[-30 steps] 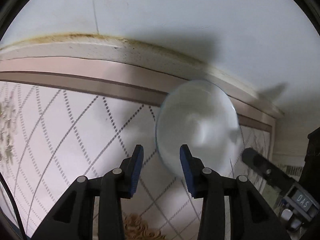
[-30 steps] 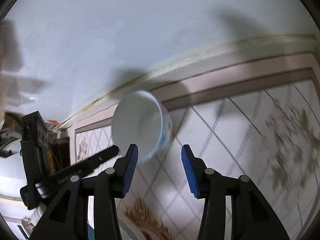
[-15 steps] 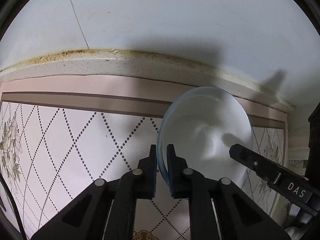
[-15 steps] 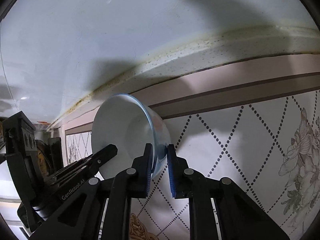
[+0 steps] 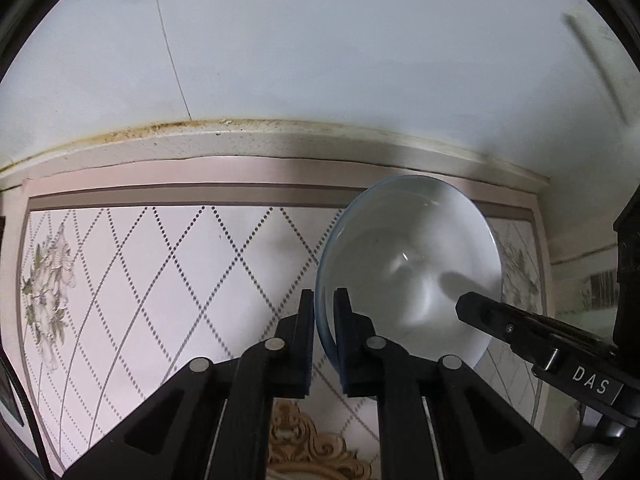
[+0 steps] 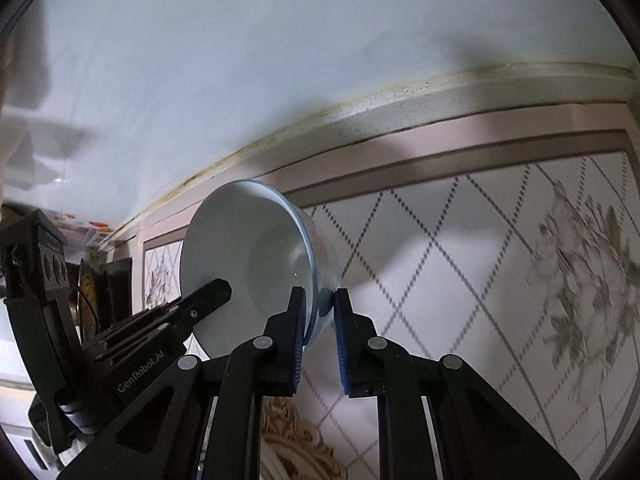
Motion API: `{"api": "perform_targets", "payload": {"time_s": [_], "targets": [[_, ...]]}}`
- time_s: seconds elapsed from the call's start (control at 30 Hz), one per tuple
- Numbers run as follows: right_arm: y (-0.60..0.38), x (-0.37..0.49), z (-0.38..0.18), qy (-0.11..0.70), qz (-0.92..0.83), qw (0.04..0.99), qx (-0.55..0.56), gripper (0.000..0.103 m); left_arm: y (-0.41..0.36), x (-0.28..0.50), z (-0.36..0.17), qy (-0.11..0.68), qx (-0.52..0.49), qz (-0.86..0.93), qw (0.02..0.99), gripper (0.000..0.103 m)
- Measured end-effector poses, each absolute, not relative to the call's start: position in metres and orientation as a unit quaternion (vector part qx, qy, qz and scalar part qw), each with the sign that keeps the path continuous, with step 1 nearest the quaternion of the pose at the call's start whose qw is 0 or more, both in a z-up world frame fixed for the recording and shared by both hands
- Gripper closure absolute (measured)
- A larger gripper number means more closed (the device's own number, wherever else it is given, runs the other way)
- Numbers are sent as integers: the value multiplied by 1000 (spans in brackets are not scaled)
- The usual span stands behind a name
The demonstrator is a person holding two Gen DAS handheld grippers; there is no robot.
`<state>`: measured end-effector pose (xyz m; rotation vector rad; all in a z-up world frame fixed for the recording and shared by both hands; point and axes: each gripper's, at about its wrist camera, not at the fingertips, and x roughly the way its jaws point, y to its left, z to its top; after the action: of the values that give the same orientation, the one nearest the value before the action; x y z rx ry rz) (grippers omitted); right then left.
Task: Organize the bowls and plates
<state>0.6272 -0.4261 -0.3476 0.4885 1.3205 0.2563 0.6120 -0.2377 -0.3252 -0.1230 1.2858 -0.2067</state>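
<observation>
A white bowl [image 5: 412, 264] with a thin blue rim hangs tilted above the patterned tile surface [image 5: 168, 272]. My left gripper [image 5: 324, 312] is shut on its left rim, one pad inside and one outside. In the right wrist view the bowl [image 6: 244, 256] shows a faint coloured pattern on its outer wall, and my right gripper [image 6: 319, 312] is shut on its right rim. Each view also shows the other gripper reaching the bowl's far side: the right gripper's fingers [image 5: 520, 332] and the left gripper's fingers [image 6: 188, 312]. The bowl's underside is hidden.
A speckled beige ledge [image 5: 280, 140] and white wall [image 5: 320, 40] run behind the tiles. Dark clutter [image 6: 100, 280] stands at the far left of the right wrist view. A gold ornamented edge [image 6: 296, 440] shows below the fingers.
Both grippers went from open beside the bowl to shut on its rim. Since then the bowl has come up off the tiles with them, and both views have shifted sideways.
</observation>
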Motion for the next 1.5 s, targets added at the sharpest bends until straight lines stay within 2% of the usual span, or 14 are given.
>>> {"api": "perform_targets", "payload": {"time_s": [0.4, 0.67, 1.07, 1.5], "targets": [[-447, 515, -284, 566, 103, 784, 232, 87, -270, 533, -281, 579, -26, -147, 801, 95], [-468, 438, -267, 558, 88, 788, 243, 87, -293, 474, -268, 578, -6, -183, 795, 95], [-492, 363, -303, 592, 66, 760, 258, 87, -322, 420, -302, 617, 27, -208, 759, 95], [-499, 352, -340, 620, 63, 734, 270, 87, -333, 409, -329, 640, 60, -201, 739, 95]]}}
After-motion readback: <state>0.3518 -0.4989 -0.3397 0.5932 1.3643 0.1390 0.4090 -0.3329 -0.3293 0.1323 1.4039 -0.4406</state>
